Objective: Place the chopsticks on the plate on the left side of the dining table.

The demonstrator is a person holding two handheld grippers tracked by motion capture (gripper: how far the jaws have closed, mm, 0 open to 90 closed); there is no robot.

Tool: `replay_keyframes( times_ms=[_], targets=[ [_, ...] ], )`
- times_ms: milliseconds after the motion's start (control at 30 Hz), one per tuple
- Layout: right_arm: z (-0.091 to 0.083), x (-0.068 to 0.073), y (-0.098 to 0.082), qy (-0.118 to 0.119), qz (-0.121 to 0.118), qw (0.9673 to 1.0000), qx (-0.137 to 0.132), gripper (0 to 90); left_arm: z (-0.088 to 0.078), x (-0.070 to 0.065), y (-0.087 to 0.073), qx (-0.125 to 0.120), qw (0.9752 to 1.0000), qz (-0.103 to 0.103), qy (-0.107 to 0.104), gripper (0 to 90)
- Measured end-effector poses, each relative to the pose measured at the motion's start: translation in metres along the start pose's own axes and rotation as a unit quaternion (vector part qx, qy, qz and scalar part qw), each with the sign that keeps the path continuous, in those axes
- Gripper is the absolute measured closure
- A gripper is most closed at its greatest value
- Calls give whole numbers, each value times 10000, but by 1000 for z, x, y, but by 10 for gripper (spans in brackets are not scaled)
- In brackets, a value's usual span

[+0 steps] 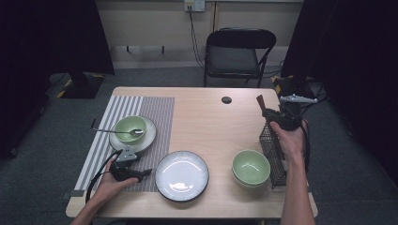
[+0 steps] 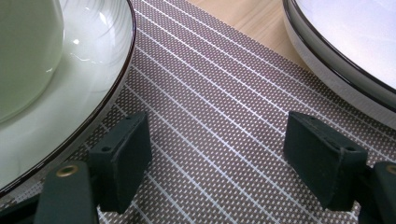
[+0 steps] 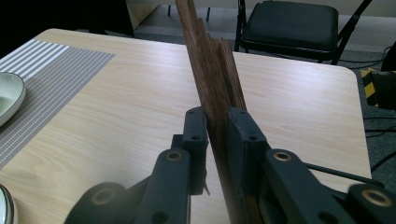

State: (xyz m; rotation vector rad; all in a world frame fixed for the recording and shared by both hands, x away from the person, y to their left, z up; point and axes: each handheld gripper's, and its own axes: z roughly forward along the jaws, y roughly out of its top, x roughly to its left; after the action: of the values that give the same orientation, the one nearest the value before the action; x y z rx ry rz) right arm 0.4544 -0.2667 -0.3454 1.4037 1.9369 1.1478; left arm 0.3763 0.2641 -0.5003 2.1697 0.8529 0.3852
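Wooden table (image 1: 206,122) carries everything. At its right edge stands the black wire cutlery basket (image 1: 273,152), my landmark. Left of it sit stacked green bowls (image 1: 251,167), then an empty white plate (image 1: 182,175), then a striped placemat (image 1: 141,112) with a bowl and spoon (image 1: 117,131). My right tongs (image 3: 217,135) clench dark wooden chopsticks (image 3: 210,79) above the basket, probably drawing them out for the setting. My left tongs (image 2: 219,158) rest released on the placemat; nothing blocks the way.
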Motion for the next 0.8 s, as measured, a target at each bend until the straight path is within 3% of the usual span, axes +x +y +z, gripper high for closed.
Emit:
replay_keyframes(
  times_ms=[300, 800],
  targets=[
    [-1, 2, -1, -48, -82, 9999, 41, 799, 0, 0, 0, -1, 10000, -2, -1, 228],
    [-22, -3, 7, -14, -114, 9990, -421, 841, 0, 0, 0, 0, 10000, -2, 0, 228]
  ],
)
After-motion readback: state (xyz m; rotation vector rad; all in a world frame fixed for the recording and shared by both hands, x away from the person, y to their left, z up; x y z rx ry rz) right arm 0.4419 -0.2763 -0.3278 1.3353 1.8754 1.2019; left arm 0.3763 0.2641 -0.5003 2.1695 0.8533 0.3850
